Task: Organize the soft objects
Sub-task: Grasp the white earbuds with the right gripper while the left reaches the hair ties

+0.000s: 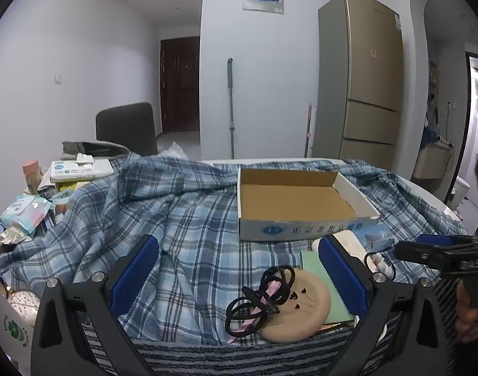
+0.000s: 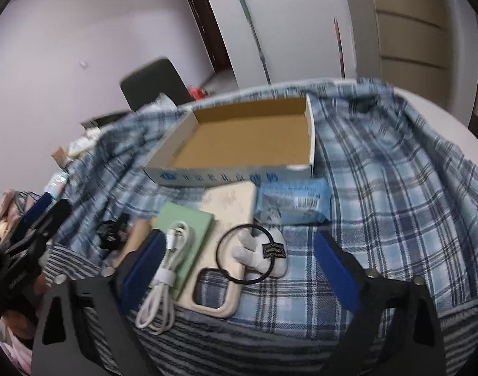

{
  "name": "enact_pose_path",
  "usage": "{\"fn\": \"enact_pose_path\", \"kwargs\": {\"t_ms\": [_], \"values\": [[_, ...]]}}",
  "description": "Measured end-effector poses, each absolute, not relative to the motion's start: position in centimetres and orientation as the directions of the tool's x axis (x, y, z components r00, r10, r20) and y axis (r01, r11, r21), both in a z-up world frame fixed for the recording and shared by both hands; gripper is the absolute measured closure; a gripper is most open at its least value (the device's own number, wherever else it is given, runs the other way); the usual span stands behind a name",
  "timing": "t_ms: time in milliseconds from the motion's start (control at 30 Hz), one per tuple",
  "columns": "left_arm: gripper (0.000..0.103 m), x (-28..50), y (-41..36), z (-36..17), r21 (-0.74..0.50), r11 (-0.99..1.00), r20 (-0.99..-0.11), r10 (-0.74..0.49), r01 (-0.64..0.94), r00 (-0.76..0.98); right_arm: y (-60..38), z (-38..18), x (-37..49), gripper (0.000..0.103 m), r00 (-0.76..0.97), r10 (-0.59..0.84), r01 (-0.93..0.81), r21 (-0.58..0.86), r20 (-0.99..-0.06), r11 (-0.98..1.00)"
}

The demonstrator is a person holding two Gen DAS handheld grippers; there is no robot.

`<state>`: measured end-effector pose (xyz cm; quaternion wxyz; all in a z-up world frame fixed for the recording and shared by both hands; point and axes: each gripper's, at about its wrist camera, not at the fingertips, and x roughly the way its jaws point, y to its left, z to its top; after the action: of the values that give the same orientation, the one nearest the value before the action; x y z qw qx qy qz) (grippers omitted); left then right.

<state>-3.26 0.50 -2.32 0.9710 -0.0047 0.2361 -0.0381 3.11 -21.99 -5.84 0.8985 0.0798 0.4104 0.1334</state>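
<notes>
Counting one cardboard box, one phone case, one white cable.

Box lettering motion-blurred; green pad partly claw-hidden.

White walls, dark door, gold fridge, grey chair behind table.

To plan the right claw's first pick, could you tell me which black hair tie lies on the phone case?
The single black hair tie with the white bow, ringed over the cream phone case; the tangled bunch lies on the tan round pad.
</notes>
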Motion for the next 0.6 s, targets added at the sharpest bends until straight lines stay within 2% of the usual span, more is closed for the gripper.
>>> {"fn": "enact_pose_path", "kwargs": {"t_ms": [33,100,267,333,533,600], "values": [[0.000,-3.2,0.6,-2.4,-0.030,0.997,-0.461,-0.078,0.073,0.884,-21.9,-6.2,3.5,0.021,0.615,0.302,-0.173,0.249,-0.728,0.953],[0.000,-3.0,0.8,-2.4,-0.041,0.996,-0.466,-0.085,0.075,0.881,-21.9,-7.0,4.4,0.027,0.585,0.296,-0.167,0.245,-0.755,0.955],[0.000,-2.6,1.0,-2.8,-0.054,0.996,-0.484,-0.092,0.075,0.870,-22.2,-9.0,5.6,0.049,0.516,0.304,-0.134,0.274,-0.801,0.952],[0.000,-2.6,0.9,-2.9,-0.052,0.996,-0.484,-0.092,0.076,0.871,-22.3,-9.4,5.7,0.056,0.511,0.289,-0.113,0.270,-0.809,0.956],[0.000,-2.8,0.5,-2.8,-0.033,0.996,-0.476,-0.090,0.085,0.875,-22.0,-9.4,5.5,0.064,0.526,0.263,-0.110,0.242,-0.809,0.964],[0.000,-2.8,0.5,-2.8,-0.033,0.996,-0.475,-0.090,0.085,0.875,-21.8,-9.2,5.3,0.075,0.544,0.234,-0.106,0.210,-0.806,0.972]]}}
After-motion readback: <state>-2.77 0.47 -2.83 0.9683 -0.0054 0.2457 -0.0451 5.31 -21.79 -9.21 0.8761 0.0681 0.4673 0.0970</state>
